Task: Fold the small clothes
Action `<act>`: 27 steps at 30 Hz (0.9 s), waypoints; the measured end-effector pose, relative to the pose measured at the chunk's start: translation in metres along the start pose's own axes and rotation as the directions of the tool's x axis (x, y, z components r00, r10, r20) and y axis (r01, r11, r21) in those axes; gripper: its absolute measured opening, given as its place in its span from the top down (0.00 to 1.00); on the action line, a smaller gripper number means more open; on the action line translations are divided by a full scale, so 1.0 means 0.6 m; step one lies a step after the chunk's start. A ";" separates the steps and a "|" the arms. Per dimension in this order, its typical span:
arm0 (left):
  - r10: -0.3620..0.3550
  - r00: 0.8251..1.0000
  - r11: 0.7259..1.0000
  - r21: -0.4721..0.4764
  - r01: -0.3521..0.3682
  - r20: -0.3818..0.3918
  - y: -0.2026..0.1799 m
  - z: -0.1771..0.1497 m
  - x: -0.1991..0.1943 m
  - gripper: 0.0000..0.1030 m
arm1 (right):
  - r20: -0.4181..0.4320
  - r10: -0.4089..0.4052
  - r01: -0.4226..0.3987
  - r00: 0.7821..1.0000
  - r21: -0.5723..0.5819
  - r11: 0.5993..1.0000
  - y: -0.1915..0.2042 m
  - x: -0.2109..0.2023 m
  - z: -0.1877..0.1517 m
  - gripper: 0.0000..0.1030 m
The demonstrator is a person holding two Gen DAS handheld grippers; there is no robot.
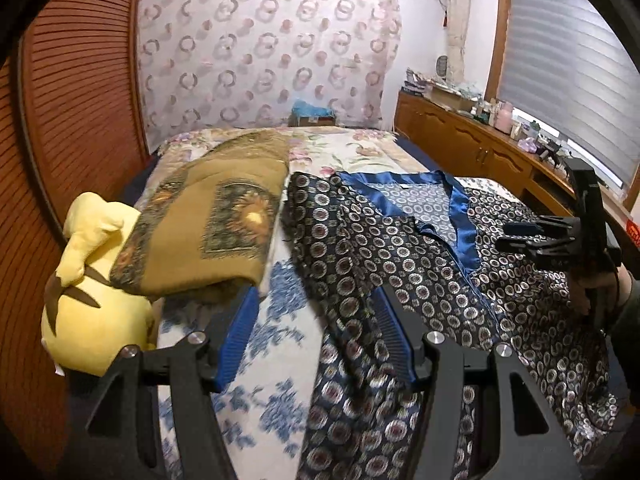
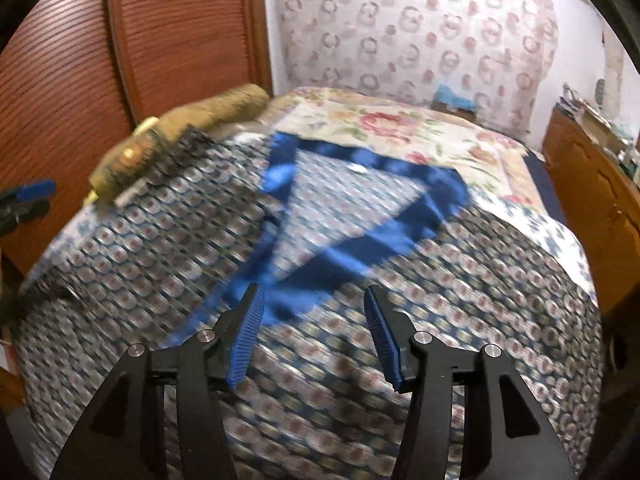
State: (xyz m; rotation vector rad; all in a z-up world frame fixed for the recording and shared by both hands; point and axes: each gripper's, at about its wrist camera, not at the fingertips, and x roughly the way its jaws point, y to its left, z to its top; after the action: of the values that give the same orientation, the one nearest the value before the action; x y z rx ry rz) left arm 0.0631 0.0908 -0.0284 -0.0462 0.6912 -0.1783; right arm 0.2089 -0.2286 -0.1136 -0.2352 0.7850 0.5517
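Observation:
A navy satin garment [image 1: 400, 264] with a ring print and bright blue collar trim [image 1: 460, 216] lies spread on the bed. My left gripper [image 1: 316, 320] is open above its left edge; the cloth runs under the right finger and the pads do not press on it. In the right wrist view the same garment [image 2: 160, 240] fills the bed, its blue V collar [image 2: 360, 240] just ahead of my right gripper [image 2: 314, 320], which is open with nothing gripped. The right gripper [image 1: 520, 236] also shows over the garment's right side, held by a hand.
A yellow plush toy [image 1: 92, 320] and a folded olive blanket [image 1: 208, 232] lie at the bed's left. The floral bedspread [image 1: 352, 148] shows beyond the garment. Louvred wooden doors [image 1: 80, 100] stand on the left and a cluttered wooden sideboard [image 1: 472, 136] runs under the window on the right.

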 end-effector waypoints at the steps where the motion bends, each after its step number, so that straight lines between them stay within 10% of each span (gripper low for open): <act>1: 0.004 1.000 1.000 0.012 -0.004 -0.004 -0.005 0.005 0.008 0.43 | -0.009 -0.009 0.009 1.000 0.004 1.000 -0.011 0.000 -0.006 0.49; 27: 0.071 0.980 0.992 0.117 -0.049 -0.186 -0.053 0.083 0.184 0.55 | -0.071 -0.024 0.025 0.997 0.016 1.000 -0.058 0.024 -0.055 0.45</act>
State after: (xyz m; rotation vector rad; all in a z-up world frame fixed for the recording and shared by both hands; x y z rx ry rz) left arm 0.1736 0.0389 -0.0567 0.1001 0.8713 -0.1643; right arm 0.2165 -0.2651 -0.1470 -0.2498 0.8539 0.5154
